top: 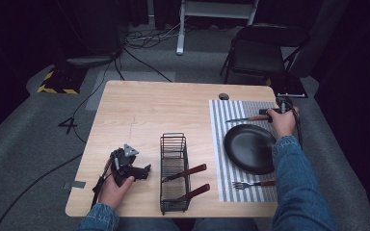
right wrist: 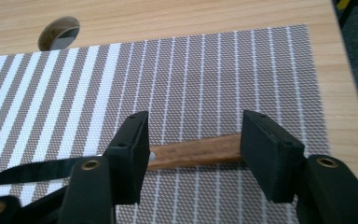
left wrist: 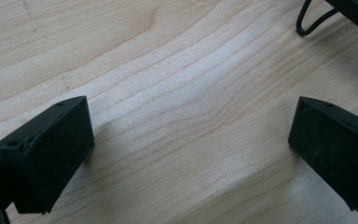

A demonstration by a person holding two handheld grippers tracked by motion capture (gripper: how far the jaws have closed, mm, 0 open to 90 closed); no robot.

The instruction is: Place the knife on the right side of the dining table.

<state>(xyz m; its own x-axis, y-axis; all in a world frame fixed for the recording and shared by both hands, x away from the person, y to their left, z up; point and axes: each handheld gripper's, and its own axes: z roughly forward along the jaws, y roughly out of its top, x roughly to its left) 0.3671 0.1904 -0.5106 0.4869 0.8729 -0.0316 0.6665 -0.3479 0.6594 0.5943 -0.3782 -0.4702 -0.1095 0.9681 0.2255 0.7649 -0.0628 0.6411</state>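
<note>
Wooden-handled knife and fork already beside plate on striped mat; two utensils left in basket. Left gripper spread, empty. Right gripper released astride knife handle.

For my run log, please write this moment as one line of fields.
left gripper: open, over bare table | right gripper: open around knife handle | knife: flat on striped placemat

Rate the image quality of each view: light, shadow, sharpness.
High view: dim, dark surroundings, table evenly lit, slightly soft. Left gripper view: bright, wood grain crisp, soft shadows beside the jaws. Right gripper view: striped placemat and knife sharp, no glare.
</note>
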